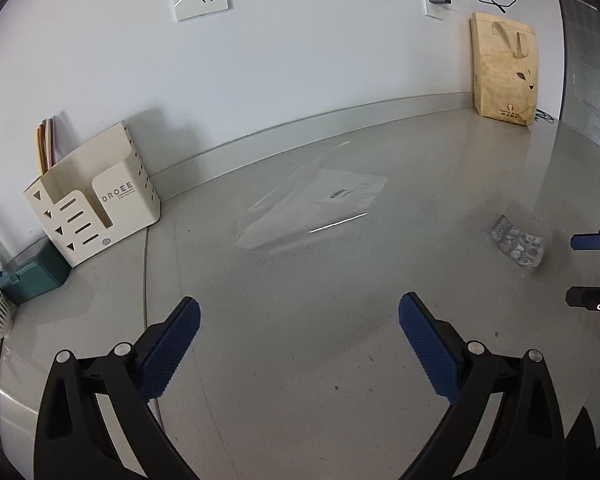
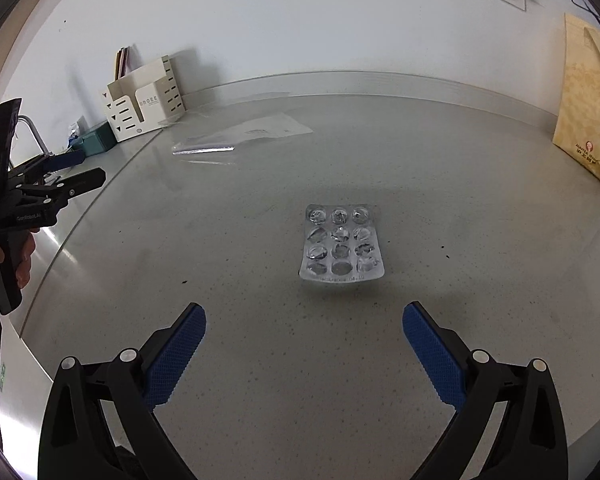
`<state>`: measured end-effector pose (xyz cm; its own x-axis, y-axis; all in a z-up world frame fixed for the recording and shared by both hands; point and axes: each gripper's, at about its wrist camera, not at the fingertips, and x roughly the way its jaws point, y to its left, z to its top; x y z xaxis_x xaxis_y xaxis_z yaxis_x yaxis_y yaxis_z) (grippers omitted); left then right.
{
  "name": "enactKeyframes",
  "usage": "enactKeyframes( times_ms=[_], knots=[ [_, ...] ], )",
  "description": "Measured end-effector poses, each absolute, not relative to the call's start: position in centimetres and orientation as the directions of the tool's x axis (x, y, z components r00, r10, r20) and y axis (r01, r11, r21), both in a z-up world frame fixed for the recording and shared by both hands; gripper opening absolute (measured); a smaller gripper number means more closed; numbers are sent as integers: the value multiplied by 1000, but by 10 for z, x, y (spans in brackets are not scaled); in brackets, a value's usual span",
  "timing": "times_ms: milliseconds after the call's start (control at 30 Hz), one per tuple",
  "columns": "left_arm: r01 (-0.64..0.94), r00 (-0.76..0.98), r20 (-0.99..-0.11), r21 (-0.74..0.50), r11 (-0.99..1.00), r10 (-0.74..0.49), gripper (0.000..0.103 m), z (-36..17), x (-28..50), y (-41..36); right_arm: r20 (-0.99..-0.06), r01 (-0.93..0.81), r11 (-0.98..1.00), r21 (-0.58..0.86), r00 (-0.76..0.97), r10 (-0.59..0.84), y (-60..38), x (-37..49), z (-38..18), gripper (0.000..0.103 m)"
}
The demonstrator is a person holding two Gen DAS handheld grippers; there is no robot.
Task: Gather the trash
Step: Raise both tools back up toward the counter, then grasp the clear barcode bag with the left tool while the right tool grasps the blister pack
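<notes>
Blister pack (image 2: 341, 242) flat on surface (image 2: 260, 360), just ahead of right gripper (image 2: 304, 320), wide open, empty. Left gripper (image 1: 299, 312) likewise. Advance low, pinch one raised edge.

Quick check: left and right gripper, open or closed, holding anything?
Left gripper: open, holding nothing.
Right gripper: open, holding nothing, blister pack lies ahead.
</notes>
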<state>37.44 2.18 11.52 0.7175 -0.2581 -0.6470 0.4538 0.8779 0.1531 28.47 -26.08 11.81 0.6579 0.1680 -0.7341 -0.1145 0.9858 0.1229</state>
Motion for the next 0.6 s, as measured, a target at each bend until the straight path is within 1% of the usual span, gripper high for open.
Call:
enactKeyframes(
  times_ms=[333, 433, 500, 600],
  knots=[
    [476, 699, -681, 212, 854, -220, 99, 101, 468, 2, -746, -118, 982, 145, 639, 187, -268, 329, 106, 100],
    [482, 692, -681, 190, 855, -239, 99, 99, 484, -2, -761, -128, 984, 127, 624, 179, -265, 337, 102, 100],
    [492, 693, -678, 198, 848, -244, 99, 97, 493, -7, -768, -132, 985, 111, 618, 169, -264, 345, 100, 100],
    [519, 674, -690, 187, 834, -265, 99, 95, 503, -13, -775, -127, 985, 118, 608, 171, -264, 357, 99, 100]
  ],
)
